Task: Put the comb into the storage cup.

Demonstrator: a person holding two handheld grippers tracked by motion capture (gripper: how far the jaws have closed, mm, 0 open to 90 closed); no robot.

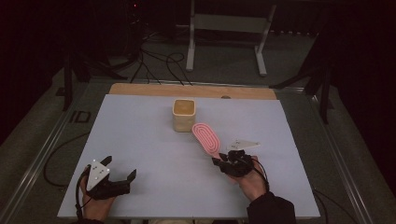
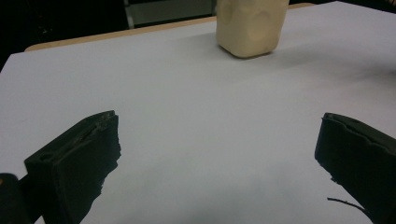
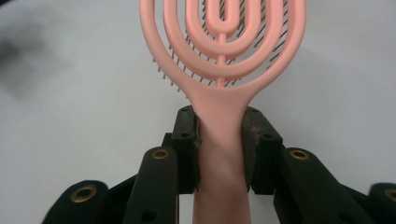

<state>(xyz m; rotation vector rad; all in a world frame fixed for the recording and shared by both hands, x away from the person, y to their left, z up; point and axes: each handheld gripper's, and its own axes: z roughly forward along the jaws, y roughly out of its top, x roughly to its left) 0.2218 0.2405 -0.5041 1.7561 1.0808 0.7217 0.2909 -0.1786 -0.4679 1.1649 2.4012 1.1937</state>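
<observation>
The right hand-held gripper [image 3: 219, 140], its jaws clamped on the handle of the pink hairbrush [image 1: 206, 136], carries it just right of the cream container [image 1: 183, 114] at the bench's [image 1: 140, 140] middle, likely next tipping it in, while the left hand-held gripper [image 1: 120, 169] rests wide open and empty near the front left corner.

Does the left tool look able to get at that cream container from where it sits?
Probably yes. The left tool stands open with nothing between its jaws, and bare white table lies between it and the cream container. The pink brush is off to the side, in the right tool.
</observation>
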